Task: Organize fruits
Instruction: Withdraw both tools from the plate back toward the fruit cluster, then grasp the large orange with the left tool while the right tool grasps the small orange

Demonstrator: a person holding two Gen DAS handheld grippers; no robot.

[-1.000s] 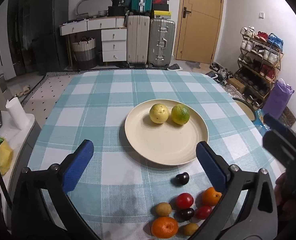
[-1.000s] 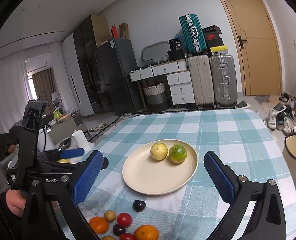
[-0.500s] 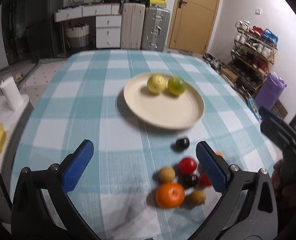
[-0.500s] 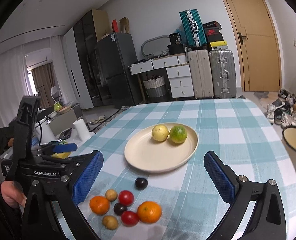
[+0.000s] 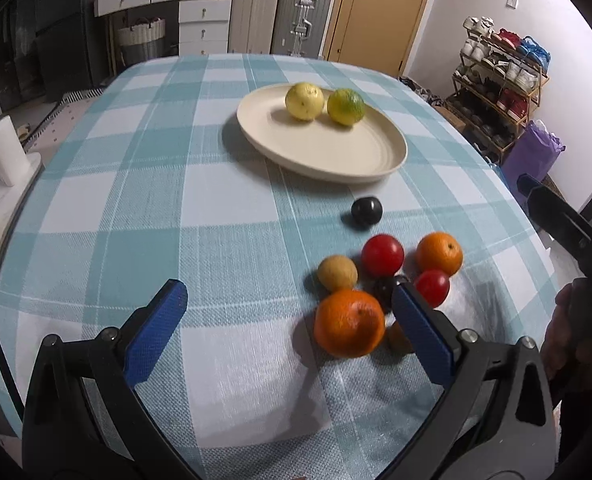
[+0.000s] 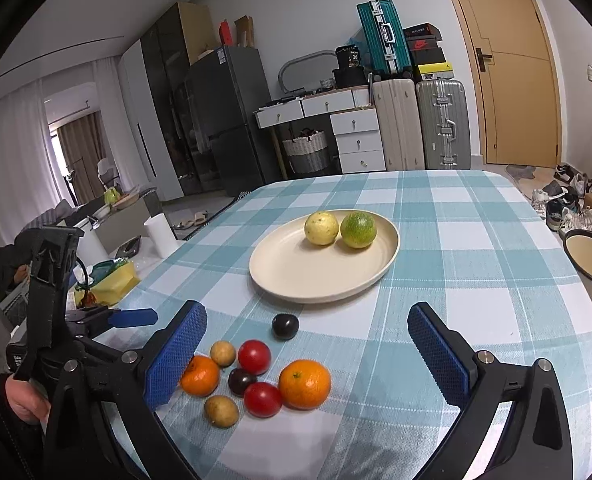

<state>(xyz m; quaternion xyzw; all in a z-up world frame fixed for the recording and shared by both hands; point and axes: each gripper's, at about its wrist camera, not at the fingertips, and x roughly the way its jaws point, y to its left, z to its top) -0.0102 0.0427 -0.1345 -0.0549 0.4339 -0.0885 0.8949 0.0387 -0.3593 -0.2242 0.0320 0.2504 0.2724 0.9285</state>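
Both claws spread, empty. Your left gripper [image 5: 286, 324] near big orange [image 5: 349, 323]; careless nudge scatters packed cluster, tomato [image 5: 431, 288] rolls off near edge.

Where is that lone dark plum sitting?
In both views the dark plum lies on the tablecloth, between the plate and the fruit cluster.

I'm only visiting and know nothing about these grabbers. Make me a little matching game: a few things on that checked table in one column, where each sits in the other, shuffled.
Things:
1. yellow fruit
2. dark plum
3. largest orange
4. left gripper

Places or states:
A. alone on the cloth, between plate and fruit cluster
B. open, empty, beside the cluster
C. on the plate, next to the green fruit
D. in the cluster, by a red fruit

Pairs: 1-C, 2-A, 3-D, 4-B
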